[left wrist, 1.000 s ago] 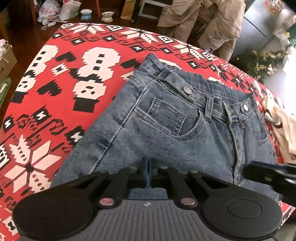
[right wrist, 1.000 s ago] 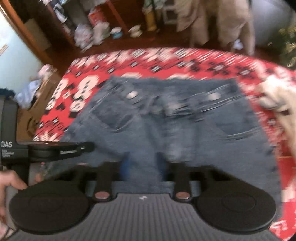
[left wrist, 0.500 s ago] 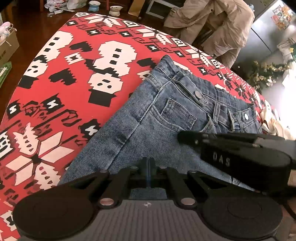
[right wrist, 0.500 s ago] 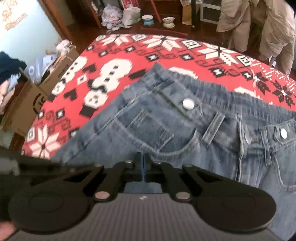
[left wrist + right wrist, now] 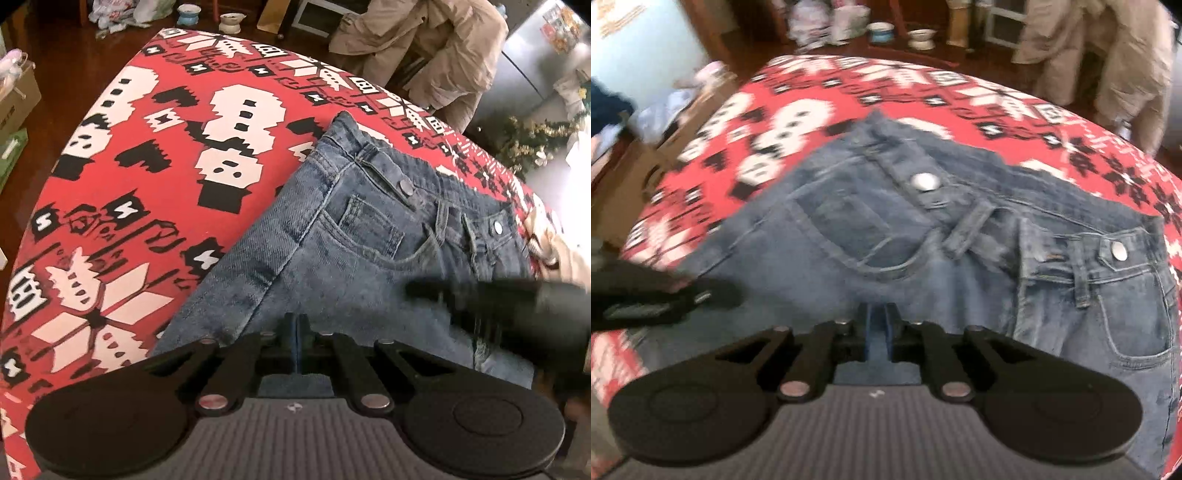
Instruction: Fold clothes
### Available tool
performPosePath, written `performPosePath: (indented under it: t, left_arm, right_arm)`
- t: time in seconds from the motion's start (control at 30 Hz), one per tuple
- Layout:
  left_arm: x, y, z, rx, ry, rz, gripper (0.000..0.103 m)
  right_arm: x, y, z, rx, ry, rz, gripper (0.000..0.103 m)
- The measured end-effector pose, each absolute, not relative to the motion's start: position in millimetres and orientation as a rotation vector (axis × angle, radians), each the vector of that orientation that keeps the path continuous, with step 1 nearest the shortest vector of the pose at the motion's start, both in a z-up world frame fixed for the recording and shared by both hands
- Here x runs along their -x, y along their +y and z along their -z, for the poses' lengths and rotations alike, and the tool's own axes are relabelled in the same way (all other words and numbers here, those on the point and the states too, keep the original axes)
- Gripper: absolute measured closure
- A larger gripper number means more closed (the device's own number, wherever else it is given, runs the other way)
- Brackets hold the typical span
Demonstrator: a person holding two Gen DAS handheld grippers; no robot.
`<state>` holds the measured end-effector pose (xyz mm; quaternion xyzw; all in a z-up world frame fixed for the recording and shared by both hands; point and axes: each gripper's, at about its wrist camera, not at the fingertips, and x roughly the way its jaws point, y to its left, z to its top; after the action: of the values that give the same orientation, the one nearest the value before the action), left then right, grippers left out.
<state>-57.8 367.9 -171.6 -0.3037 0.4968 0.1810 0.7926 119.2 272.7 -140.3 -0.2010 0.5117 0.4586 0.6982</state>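
Blue jeans (image 5: 354,266) lie front side up on a red, white and black patterned cloth (image 5: 155,192), waistband away from me. Their waistband button (image 5: 923,181) and fly button (image 5: 1118,252) show in the right wrist view. My left gripper (image 5: 297,328) is shut low over the jeans' left hip part, with a thin strip of denim between its fingers. My right gripper (image 5: 879,328) is shut on denim below the front pocket (image 5: 871,240). The right gripper (image 5: 498,306) appears blurred at the right of the left wrist view. At the left of the right wrist view sits the left gripper (image 5: 646,295).
A cream garment (image 5: 557,251) lies at the cloth's right edge beside the jeans. Beige coats (image 5: 424,48) hang behind the table. Bowls (image 5: 919,37) and bags sit on the wooden floor beyond, and cardboard boxes (image 5: 14,99) stand to the left.
The right gripper's fingers closed on the denim about a second ago. It swung across the left view, then drew back right. Both cameras shifted slightly over the jeans.
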Motion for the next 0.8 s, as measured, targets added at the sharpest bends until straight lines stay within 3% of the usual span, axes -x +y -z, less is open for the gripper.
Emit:
performPosePath:
  t: [0.33, 0.57, 0.8]
  left_arm:
    - [48, 360, 162, 0.620, 1.085, -0.372, 0.099]
    - [45, 354, 164, 0.636, 1.103, -0.384, 0.099]
    - [15, 331, 151, 0.607, 1.092, -0.314, 0.099]
  right_arm:
    - [-135, 259, 131, 0.438, 1.091, -0.986, 0.093]
    - [-153, 278, 132, 0.369, 1.074, -0.971, 0.097]
    - [-168, 196, 99, 0.351, 1.071, -0.884, 0.094]
